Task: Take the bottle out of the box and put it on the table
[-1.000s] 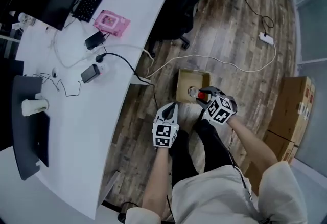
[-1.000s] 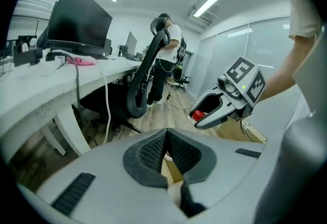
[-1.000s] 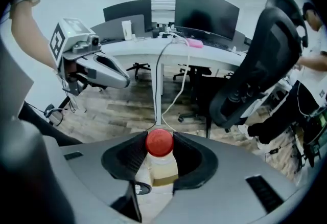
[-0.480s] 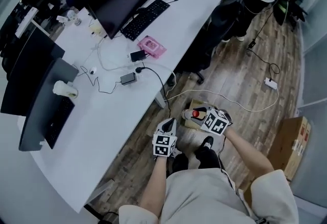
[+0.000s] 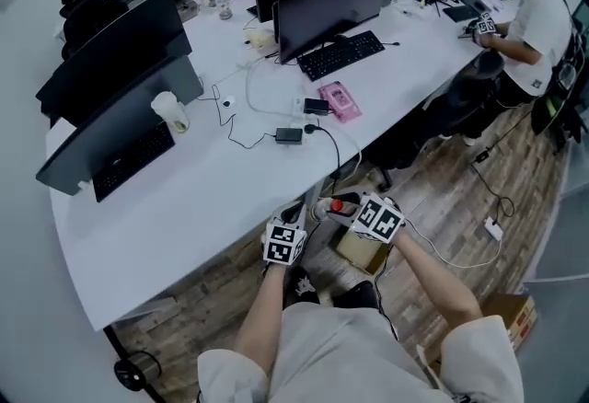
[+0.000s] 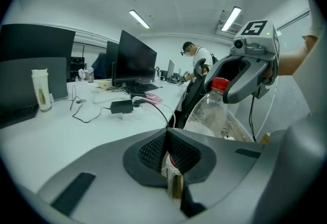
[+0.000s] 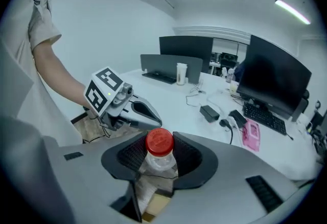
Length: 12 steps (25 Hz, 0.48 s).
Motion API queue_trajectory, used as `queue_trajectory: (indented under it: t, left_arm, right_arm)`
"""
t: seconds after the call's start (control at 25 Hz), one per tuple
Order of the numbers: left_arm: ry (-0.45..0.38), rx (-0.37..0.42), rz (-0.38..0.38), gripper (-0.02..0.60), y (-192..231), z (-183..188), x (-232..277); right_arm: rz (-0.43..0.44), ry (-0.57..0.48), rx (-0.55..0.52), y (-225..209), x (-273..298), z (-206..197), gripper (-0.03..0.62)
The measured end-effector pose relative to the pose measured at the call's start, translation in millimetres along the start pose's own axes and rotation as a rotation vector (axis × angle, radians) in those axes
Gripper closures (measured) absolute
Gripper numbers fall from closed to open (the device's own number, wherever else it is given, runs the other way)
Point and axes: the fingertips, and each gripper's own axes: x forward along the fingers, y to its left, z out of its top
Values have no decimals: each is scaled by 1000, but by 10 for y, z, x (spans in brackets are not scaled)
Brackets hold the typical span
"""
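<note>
Bottle (image 5: 332, 206) gripped at its neck by right gripper (image 7: 159, 157) beside table (image 5: 184, 208); left gripper (image 6: 167, 139) closed.

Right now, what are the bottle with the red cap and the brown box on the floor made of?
The clear bottle with a red cap looks like thin glossy plastic: you can see through it, and light glints on its wall. Its cap seems smooth, duller plastic. The brown box on the floor is probably plain cardboard, being dull, tan and flat-sided, though it shows small here.
</note>
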Motion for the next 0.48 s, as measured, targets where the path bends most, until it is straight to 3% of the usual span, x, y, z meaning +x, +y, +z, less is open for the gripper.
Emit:
queue_trajectory:
  t: [0.24, 0.48]
  left_arm:
    - [-49, -73, 89, 568, 530, 79, -225]
    - [-91, -122, 162, 568, 1021, 128, -443]
  right_arm:
    - [100, 1, -110, -126, 348, 836, 413]
    - [123, 11, -138, -269, 837, 1445, 411]
